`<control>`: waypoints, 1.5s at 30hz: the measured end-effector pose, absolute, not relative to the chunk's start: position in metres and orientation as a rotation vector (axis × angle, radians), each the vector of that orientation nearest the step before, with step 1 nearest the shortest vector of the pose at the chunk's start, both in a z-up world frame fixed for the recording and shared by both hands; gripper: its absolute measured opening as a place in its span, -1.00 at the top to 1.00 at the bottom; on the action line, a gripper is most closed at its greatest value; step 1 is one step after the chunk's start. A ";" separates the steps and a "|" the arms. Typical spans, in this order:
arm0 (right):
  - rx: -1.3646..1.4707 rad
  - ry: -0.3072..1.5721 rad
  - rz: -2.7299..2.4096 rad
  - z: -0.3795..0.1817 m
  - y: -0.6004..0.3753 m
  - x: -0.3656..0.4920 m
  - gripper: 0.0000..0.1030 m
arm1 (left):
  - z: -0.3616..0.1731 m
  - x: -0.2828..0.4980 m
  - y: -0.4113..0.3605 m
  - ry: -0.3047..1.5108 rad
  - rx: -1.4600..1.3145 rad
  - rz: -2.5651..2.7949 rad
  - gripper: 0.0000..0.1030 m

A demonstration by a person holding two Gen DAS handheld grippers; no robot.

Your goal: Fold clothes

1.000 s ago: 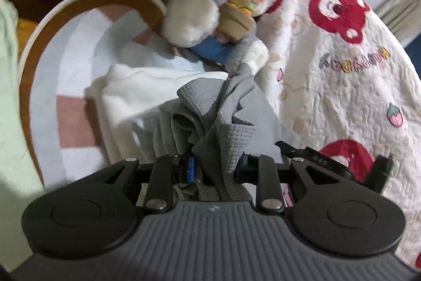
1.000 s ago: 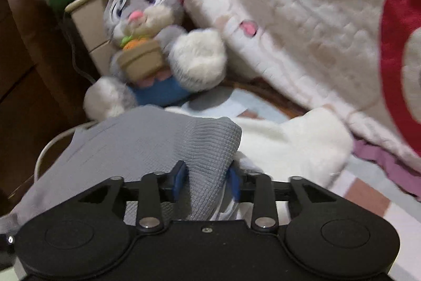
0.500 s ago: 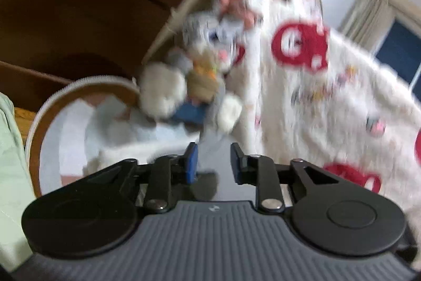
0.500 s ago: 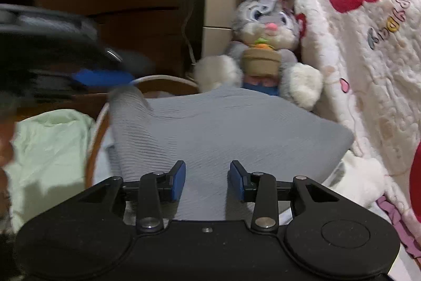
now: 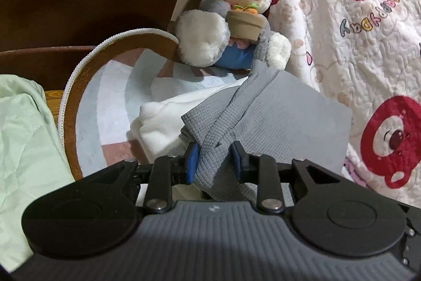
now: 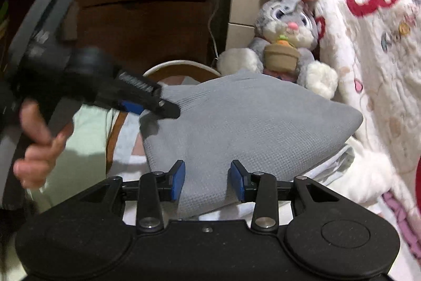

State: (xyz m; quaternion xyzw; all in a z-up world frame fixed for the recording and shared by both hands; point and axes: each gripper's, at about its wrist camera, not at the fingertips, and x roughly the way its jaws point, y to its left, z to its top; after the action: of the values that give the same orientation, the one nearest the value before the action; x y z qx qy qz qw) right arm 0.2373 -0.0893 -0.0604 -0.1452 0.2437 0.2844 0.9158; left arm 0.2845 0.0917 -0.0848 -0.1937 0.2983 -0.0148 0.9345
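A grey waffle-knit garment (image 5: 284, 117) is held up and stretched between my two grippers, above a white fluffy garment (image 5: 168, 120) on the rug. My left gripper (image 5: 214, 162) is shut on a bunched corner of the grey garment. In the right wrist view the same garment (image 6: 250, 120) spreads wide. My right gripper (image 6: 206, 182) is shut on its near edge. The left gripper (image 6: 147, 99) shows there at the garment's left corner, held by a hand.
A plush rabbit (image 5: 234, 9) sits behind the clothes against a white quilt with red bears (image 5: 355, 25). A round pastel rug (image 5: 105, 86) lies below. A pale green cloth (image 5: 23, 138) lies at the left. Dark wooden drawers (image 6: 142, 7) stand behind.
Both grippers lifted and drew apart, so the bunched grey garment is now spread out between them. The left gripper swung up and then settled.
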 end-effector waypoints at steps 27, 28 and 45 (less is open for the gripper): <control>-0.039 0.604 0.333 -0.032 -0.218 0.145 0.07 | -0.056 0.211 0.058 0.707 -0.241 0.013 -0.09; -0.034 0.599 0.318 -0.030 -0.220 0.139 0.06 | -0.051 0.205 0.052 0.703 -0.230 -0.003 -0.28; 0.103 0.541 0.334 -0.002 -0.219 0.053 -0.25 | -0.019 0.081 -0.028 0.703 -0.036 -0.189 -0.89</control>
State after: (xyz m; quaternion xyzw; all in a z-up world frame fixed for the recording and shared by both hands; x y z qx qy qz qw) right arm 0.0528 -0.2185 -0.0017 0.0506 0.2659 0.1639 0.9486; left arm 0.0809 -0.0280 -0.0191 -0.0175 0.3436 -0.0923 0.9344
